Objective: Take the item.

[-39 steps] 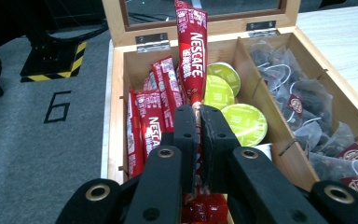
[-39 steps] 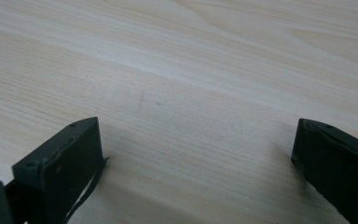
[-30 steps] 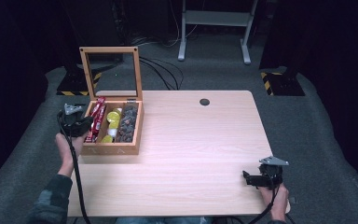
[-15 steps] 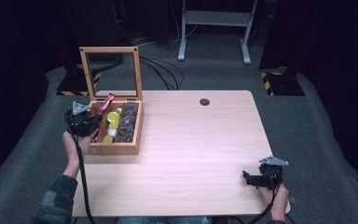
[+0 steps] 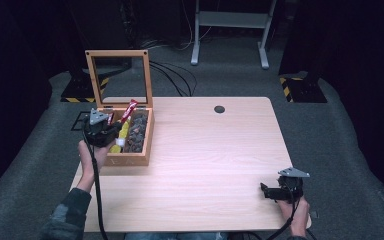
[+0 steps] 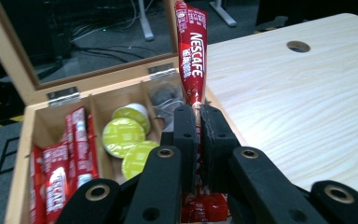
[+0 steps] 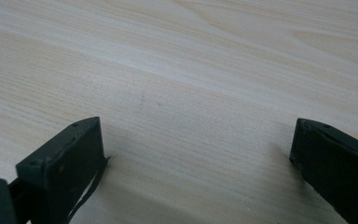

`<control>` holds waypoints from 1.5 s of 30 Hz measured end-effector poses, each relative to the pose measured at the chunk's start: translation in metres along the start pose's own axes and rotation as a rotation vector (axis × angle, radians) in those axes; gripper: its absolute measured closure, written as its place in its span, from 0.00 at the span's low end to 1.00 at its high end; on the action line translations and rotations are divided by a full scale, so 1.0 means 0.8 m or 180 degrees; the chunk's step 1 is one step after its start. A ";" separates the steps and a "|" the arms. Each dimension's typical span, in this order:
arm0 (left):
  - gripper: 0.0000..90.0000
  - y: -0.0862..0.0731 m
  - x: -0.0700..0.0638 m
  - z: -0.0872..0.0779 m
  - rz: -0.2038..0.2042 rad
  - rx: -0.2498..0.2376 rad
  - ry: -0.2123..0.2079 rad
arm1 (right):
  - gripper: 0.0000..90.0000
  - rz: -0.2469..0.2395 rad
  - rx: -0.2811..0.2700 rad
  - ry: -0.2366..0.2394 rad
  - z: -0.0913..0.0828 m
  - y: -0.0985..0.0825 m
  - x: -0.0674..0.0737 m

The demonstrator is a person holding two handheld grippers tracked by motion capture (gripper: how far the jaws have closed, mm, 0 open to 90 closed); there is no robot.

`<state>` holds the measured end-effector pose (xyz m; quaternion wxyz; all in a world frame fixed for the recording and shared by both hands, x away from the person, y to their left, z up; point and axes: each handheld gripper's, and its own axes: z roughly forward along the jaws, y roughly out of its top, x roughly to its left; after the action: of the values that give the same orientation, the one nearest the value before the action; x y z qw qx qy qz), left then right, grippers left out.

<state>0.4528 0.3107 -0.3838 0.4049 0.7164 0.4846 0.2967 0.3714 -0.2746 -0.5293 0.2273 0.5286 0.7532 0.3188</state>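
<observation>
One wooden box (image 6: 21,140) with three compartments stands on one desk (image 5: 215,150). One red Nescafé stick (image 6: 192,60) rises between the left jaws, and at least three more sticks (image 6: 70,154) lie in the left compartment. Three yellow-green capsules (image 6: 120,136) show in the middle compartment. Two grippers: the left gripper (image 5: 111,131) and the right gripper (image 5: 266,191).

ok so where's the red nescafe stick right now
The red Nescafe stick is clamped upright in the left gripper, above the open wooden box at the table's left side.
</observation>
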 end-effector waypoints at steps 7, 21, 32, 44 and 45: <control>0.95 0.005 -0.020 0.006 0.0047 -0.0026 -0.0113 | 0.03 -0.0004 0.0000 0.0007 0.000 0.000 0.000; 0.95 0.010 -0.053 0.019 0.0148 -0.0022 -0.0272 | 0.03 0.0003 -0.0005 0.0007 0.000 0.000 0.000; 0.95 0.010 -0.077 0.036 0.0232 0.0016 -0.0413 | 0.03 -0.0004 -0.0011 0.0008 0.000 0.000 0.000; 0.95 0.005 -0.106 0.055 0.0260 0.0056 -0.0539 | 0.04 -0.0017 -0.0011 0.0015 0.000 0.000 0.000; 0.95 0.004 -0.110 0.059 0.0261 0.0066 -0.0565 | 0.04 -0.0017 -0.0012 0.0014 0.000 0.000 0.000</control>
<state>0.4616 0.2138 -0.4069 0.4262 0.7633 0.4201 0.2434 0.3711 -0.2746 -0.5293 0.2275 0.5254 0.7545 0.3207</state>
